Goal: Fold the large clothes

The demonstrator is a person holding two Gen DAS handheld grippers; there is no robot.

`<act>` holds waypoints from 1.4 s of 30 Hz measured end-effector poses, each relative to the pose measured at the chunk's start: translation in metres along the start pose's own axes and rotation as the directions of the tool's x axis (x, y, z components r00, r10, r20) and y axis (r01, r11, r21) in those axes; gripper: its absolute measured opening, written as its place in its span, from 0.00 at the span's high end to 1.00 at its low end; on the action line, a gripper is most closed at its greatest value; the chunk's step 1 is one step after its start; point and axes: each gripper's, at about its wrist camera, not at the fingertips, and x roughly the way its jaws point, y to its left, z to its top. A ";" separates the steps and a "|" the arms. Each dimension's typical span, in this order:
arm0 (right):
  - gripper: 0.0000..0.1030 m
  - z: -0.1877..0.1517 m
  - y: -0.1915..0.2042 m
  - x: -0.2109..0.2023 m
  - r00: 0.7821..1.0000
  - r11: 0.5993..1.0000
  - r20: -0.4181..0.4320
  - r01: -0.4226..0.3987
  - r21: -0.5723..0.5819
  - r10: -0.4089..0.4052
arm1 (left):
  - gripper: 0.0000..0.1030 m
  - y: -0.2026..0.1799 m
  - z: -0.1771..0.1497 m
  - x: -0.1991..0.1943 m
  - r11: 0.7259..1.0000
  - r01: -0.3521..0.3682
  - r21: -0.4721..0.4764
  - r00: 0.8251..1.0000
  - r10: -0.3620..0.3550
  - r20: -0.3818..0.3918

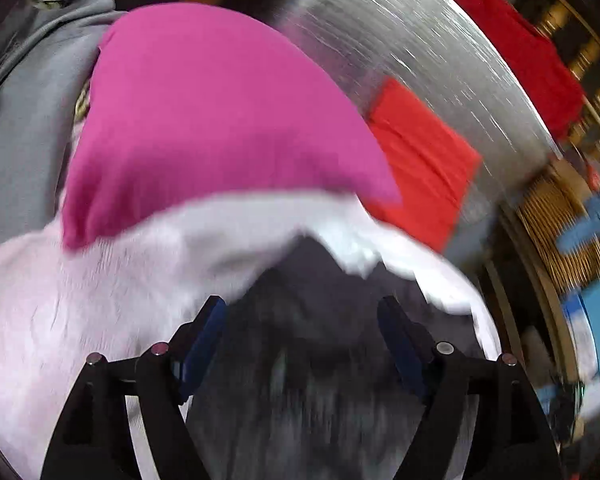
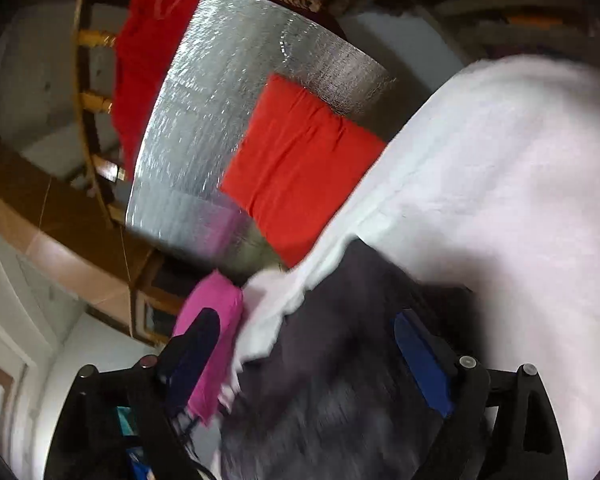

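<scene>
A pile of clothes fills the near part of both wrist views. A magenta garment [image 1: 204, 120] lies on a white fleecy garment [image 1: 100, 292], and a dark grey garment [image 1: 308, 320] lies under the white one. My left gripper [image 1: 300, 332] is open above the dark grey cloth, nothing between its blue pads. In the right wrist view the white garment [image 2: 500, 184] bulks at the right, the dark grey garment [image 2: 340, 360] lies below it, and the magenta garment [image 2: 216, 332] hangs at the left. My right gripper [image 2: 312, 348] is open over the dark cloth. The picture is blurred.
A folded orange-red garment [image 1: 420, 164] [image 2: 300, 168] lies on the silver foil-covered table [image 1: 400, 40] [image 2: 204, 120]. A red garment [image 1: 520, 40] [image 2: 148, 48] hangs over a wooden chair at the far edge. A grey hoodie [image 1: 24, 120] lies at the left.
</scene>
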 end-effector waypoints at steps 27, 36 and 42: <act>0.15 -0.093 -0.064 0.045 0.987 0.968 -0.007 0.156 0.194 -0.158 | 0.30 0.058 -0.103 0.043 0.896 0.010 -0.444 1.000 -0.012 -0.002; 0.62 -0.111 -0.049 0.008 0.981 0.976 -0.027 0.194 0.095 -0.192 | 0.79 0.025 -0.116 0.003 0.947 -0.049 -0.316 0.999 0.051 0.000; 0.62 -0.156 -0.053 -0.055 0.983 0.981 -0.097 0.167 0.099 -0.158 | 0.80 0.023 -0.180 -0.060 0.969 -0.077 -0.235 0.997 0.068 -0.046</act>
